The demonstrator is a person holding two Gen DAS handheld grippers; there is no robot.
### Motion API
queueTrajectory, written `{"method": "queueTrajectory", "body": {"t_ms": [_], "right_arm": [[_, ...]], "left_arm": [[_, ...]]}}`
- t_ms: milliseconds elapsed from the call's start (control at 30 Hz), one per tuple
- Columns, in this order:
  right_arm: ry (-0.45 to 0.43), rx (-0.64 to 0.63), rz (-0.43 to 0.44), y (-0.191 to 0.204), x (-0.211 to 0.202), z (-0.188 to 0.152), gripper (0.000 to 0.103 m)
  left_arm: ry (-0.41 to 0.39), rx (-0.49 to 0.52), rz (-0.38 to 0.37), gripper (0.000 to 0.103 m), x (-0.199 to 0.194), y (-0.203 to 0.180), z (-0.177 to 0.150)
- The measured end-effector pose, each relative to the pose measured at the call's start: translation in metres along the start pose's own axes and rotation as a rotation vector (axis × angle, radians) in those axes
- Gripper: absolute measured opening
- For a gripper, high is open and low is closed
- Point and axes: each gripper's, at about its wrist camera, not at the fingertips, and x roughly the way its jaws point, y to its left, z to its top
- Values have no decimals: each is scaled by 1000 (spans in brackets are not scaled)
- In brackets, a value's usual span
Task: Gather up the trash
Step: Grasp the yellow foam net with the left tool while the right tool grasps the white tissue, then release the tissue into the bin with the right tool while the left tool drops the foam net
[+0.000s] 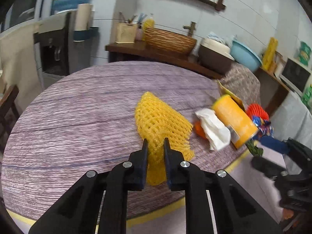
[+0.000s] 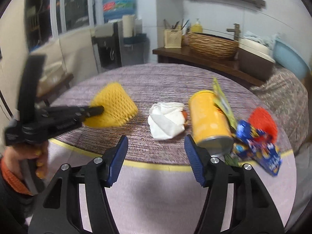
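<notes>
My left gripper (image 1: pixel 156 146) is shut on the near end of a yellow foam fruit net (image 1: pixel 158 120), which lies on the round table's purple cloth (image 1: pixel 78 117). In the right wrist view the same left gripper (image 2: pixel 101 108) pinches the net (image 2: pixel 117 103) at the left. My right gripper (image 2: pixel 156 139) hangs open above the table's front edge with nothing between its pads. Beyond it lie a crumpled white tissue (image 2: pixel 167 120), a yellow can (image 2: pixel 208 120) on its side, a blue snack wrapper (image 2: pixel 257 148) and a red foam net (image 2: pixel 263 120).
A yellow-green packet (image 2: pixel 222 99) leans on the can, and something small and orange (image 2: pixel 184 115) peeks from behind the tissue. Behind the table stands a dark wooden counter (image 2: pixel 175 52) with a wicker basket (image 2: pixel 212 44). A water dispenser (image 2: pixel 109 46) is at the back left.
</notes>
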Motion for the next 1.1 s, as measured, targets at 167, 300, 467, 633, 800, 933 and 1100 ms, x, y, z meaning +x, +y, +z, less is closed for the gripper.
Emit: {"method": "queueTrajectory", "body": {"t_ms": [167,300,467,633,800,933,1100], "right_arm": [[70,-114,-88,20,47,17,56],[122,-162,-175,21,76,22,44],[118,-111,-145,16,76,20,11],[51,-52,-59,17,43,18,9],[-33,56,58,8,-17,3,9],[-99,105,78,-2,-71,-20,8],[-171,180,36,-25,-134,-60,8]], "left_arm": [[-10,-35,4,15,-3,8,3],[-7,-29,-4,15,-1,3,5],[-5,-25,-8,15,0,4,5],[-12,-30,-15,15,0,4,4],[-21,-18,-39,15,1,0,2],[-26,17,-88,15,-1,-14,-1],[-1,65,-193,15,-15,-48,-10]]}}
